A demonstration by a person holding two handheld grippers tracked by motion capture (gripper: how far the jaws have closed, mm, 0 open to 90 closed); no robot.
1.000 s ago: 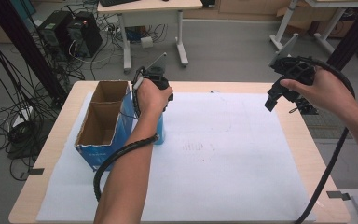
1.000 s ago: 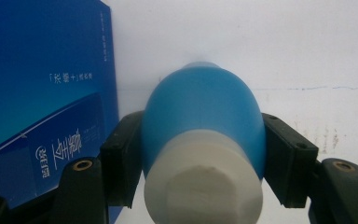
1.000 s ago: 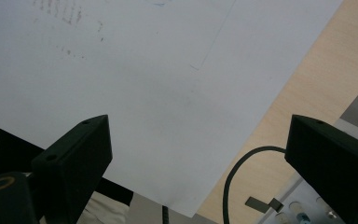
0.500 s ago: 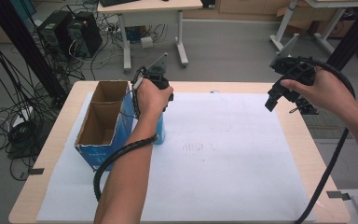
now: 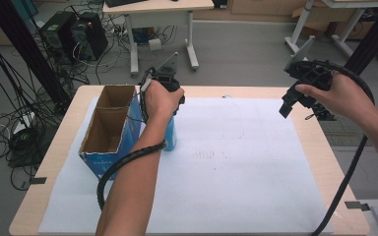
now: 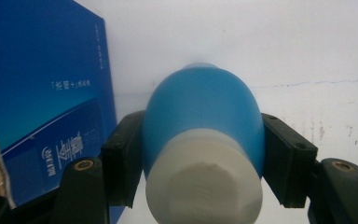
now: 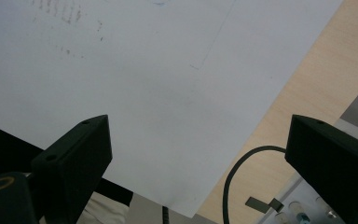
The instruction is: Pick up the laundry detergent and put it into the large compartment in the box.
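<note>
The blue bottle (image 6: 204,116) with a white cap (image 6: 204,184) stands on the white paper (image 5: 236,162), just right of the blue cardboard box (image 5: 109,129), clamped in the left gripper (image 6: 200,163). Far right, the right gripper (image 7: 200,163) hangs above the table, jaws wide, holding nothing.

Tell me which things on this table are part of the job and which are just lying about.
In the job:
- blue bottle, clamped in the left claw
- open blue carton beside it

Lying about:
- white paper sheet on the table
- right claw, open, holding nothing
- computer towers on the floor
</note>
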